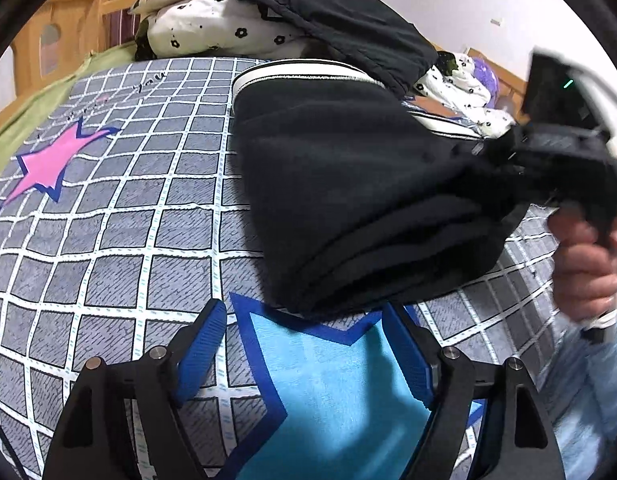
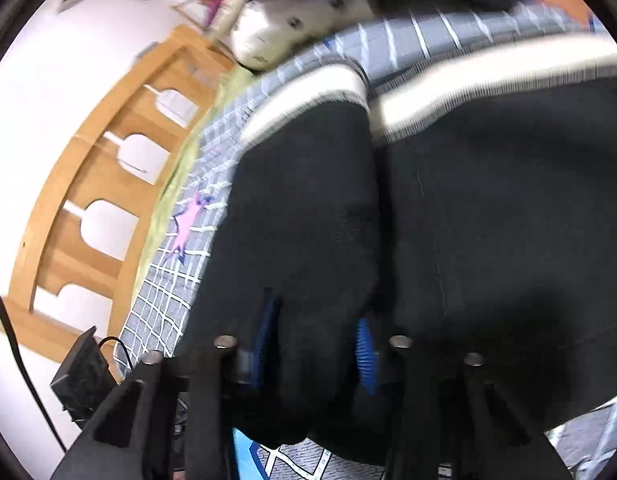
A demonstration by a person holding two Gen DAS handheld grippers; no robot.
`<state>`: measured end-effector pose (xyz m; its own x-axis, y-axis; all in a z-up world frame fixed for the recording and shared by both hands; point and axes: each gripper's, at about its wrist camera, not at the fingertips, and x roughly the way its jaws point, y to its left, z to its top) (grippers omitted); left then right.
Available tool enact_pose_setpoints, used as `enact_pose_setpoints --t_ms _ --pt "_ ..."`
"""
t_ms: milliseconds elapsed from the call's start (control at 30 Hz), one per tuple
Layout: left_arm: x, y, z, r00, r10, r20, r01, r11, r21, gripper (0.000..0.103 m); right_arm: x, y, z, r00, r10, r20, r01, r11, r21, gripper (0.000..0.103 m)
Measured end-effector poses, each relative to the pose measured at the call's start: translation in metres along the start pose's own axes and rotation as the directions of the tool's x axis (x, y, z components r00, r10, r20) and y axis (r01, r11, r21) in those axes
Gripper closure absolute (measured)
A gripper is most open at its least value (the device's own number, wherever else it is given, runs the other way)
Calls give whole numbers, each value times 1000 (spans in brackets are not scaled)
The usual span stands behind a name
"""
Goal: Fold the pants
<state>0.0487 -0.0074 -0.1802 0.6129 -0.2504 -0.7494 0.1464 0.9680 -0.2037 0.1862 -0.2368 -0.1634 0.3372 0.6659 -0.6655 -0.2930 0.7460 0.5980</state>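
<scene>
Two grippers work over a bed (image 1: 108, 208) with a grey checked cover. The left gripper (image 1: 304, 344) hangs with its blue fingers (image 1: 200, 344) spread wide and nothing between them, just near of the pants' (image 1: 348, 200) folded edge, not touching it. The right gripper (image 2: 314, 344) has its fingers (image 2: 364, 352) drawn in on a bunch of the black cloth, which fills the gap between them and is pinched there; a hand (image 1: 588, 272) grips its handle at the right. The pants lie folded in layers on the bed, right of the pink star (image 1: 52, 164). Their long axis runs near to far, with the white-striped waistband (image 1: 304, 74) at the far end, by the pile of bedding (image 1: 228, 28). The right near corner is lifted toward the right gripper.
</scene>
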Motion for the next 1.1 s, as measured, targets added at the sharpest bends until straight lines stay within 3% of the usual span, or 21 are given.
enact_pose_setpoints --t_ms 100,333,500,600,700,767,867,933,1033,1100 --pt "1 -4 2 1000 17 16 -17 999 -31 25 -24 21 6 996 -17 82 28 990 -141 81" --pt "17 -35 17 999 -44 8 45 997 -55 24 -88 20 44 978 -31 207 82 966 -244 85" --pt "37 -77 20 1000 6 -7 -6 999 47 24 -122 -18 69 956 -84 282 154 960 -234 86" --pt "45 -90 23 999 40 3 -40 998 51 24 -148 -44 73 939 -94 330 172 961 -217 86" --pt "46 -94 29 1000 -2 5 2 1000 20 22 -186 -84 70 908 -111 404 189 969 -159 86" --pt "44 -102 33 997 -70 12 69 997 25 22 -207 -120 64 886 -151 439 213 973 -94 86" --pt "47 -116 35 992 -128 -10 128 990 54 22 -202 -162 56 863 -303 404 345 938 -34 86" --pt "48 -121 33 993 -119 -10 120 990 70 24 -179 -194 48 854 -420 308 446 895 -14 86" --pt "42 -112 30 986 -164 -5 164 986 32 24 -176 -207 38 869 -398 296 421 907 -16 82" --pt "35 -108 26 985 -170 5 170 985 23 24 -188 -199 39 861 -412 299 438 899 -23 79"
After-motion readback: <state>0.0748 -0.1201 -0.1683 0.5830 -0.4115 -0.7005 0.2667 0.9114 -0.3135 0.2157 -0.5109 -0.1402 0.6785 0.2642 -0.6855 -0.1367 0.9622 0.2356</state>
